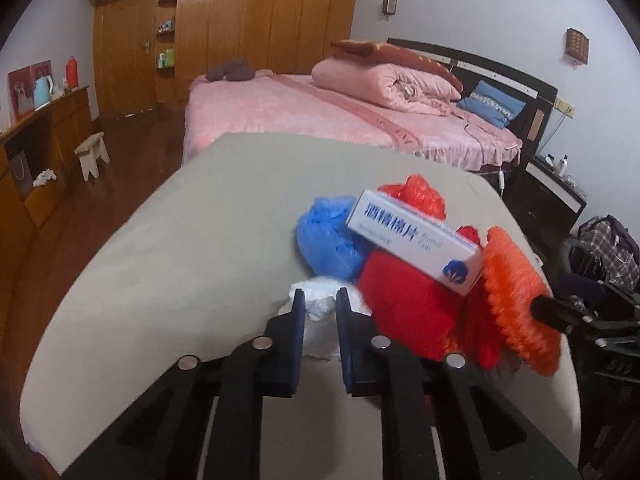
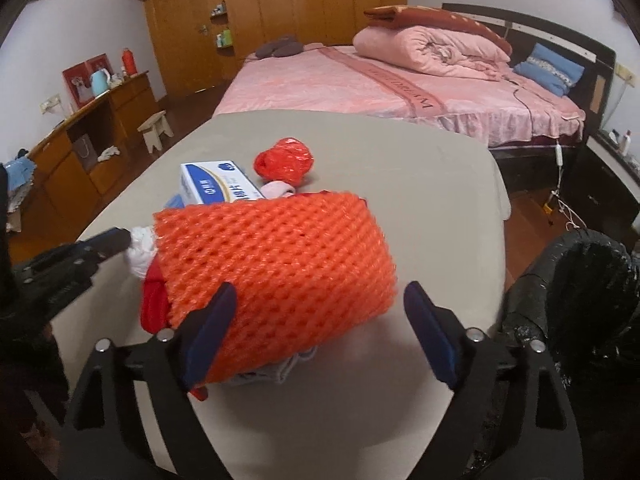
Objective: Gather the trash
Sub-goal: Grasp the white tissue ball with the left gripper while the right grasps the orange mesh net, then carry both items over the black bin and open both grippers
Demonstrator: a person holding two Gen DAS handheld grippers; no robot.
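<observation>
Trash pile sits on the beige tabletop (image 1: 160, 260), toward its right edge, bed (image 1: 300, 120) beyond it. Landmark: white alcohol-pad box (image 1: 416, 240), lying tilted on top of the pile.

Left of the box: crumpled blue plastic bag (image 1: 328, 240). Behind the box: scrunched red plastic bag (image 1: 420, 192). Under and in front of the box: red cloth-like piece (image 1: 404, 308). Right of the box: orange foam net sleeve (image 1: 516, 292), touching it. Front-left of the box: crumpled white tissue (image 1: 320, 300).

Left hand-held gripper (image 1: 320, 308): fingers narrowly spaced, tissue wad sits between the tips and fills the gap; looks pinched on it, pads touching the paper.

Right hand-held gripper (image 2: 320, 316): jaws spread wide, nothing clamped. Orange foam net sleeve (image 2: 276, 276) lies between the two fingers; the left pad (image 2: 212, 332) is at or against its near lower corner, the right pad (image 2: 432, 336) is apart from it with bare tabletop (image 2: 440, 200) in the gap. In this view the box (image 2: 216, 184) pokes out behind the sleeve, red plastic bag (image 2: 284, 160) just right of the box.

Black-lined trash bin (image 2: 580, 300) stands off the tabletop's right edge, well right of the box.
</observation>
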